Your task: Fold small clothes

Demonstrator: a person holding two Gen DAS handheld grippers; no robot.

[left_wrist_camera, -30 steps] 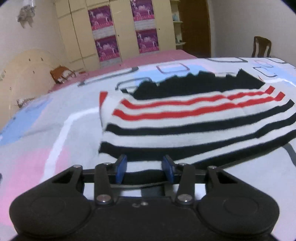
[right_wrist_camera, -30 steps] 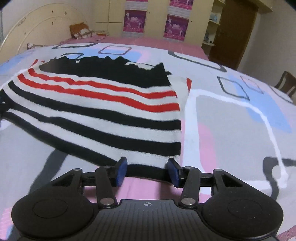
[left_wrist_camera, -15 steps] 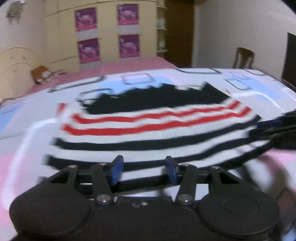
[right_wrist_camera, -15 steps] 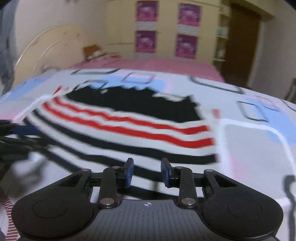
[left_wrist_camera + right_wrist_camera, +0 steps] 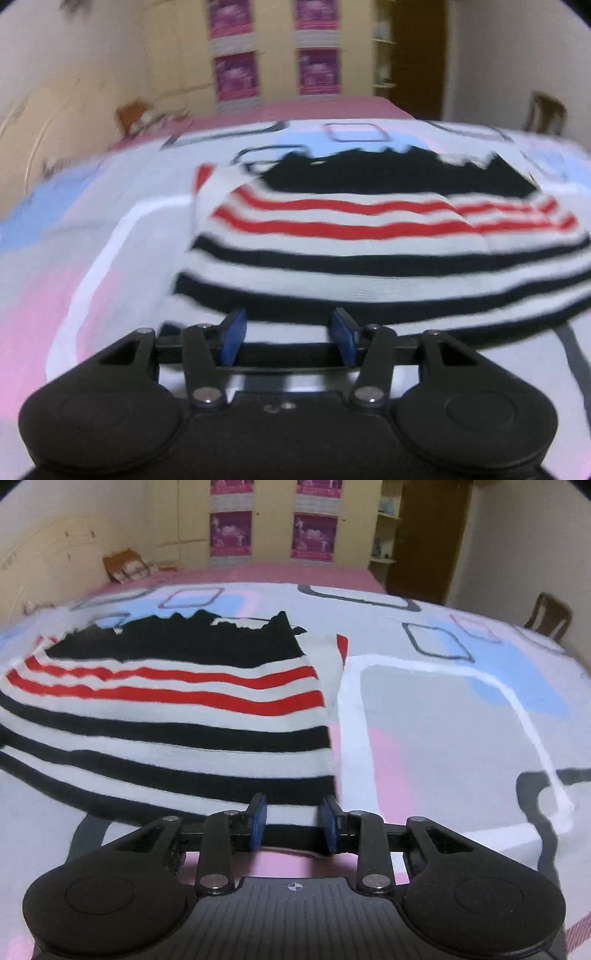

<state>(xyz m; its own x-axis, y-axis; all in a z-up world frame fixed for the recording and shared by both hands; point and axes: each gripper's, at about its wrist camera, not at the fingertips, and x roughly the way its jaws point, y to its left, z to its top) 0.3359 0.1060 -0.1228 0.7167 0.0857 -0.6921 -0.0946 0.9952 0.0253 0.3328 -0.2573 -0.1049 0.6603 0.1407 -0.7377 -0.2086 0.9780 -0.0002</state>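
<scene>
While the striped garment [image 5: 369, 254] lies spread flat on the bed [image 5: 443, 709], near hem toward me and black upper part farthest away, I have both tongs low at that hem. My left tongs [image 5: 290, 336] are opening, pads apart, with the hem's dark edge just ahead of them and nothing pinched that I can see. My right tongs [image 5: 293, 825] stand narrower but apart, near the hem's right corner; the edge may sit between the pads, but I see no pressing.

I judge the piece to be a soft, light knit: it will sag and drape when lifted, and drag over the patterned bedcover [image 5: 92, 258] rather than slide. The two near corners look the best places to take hold, pinching both layers together so the back does not lag.

Much is unclear. My left view is smeared, and each view cuts off the garment's far side. Whether sleeves are tucked under I cannot tell, and the jagged black far edge hides any neckline.
</scene>
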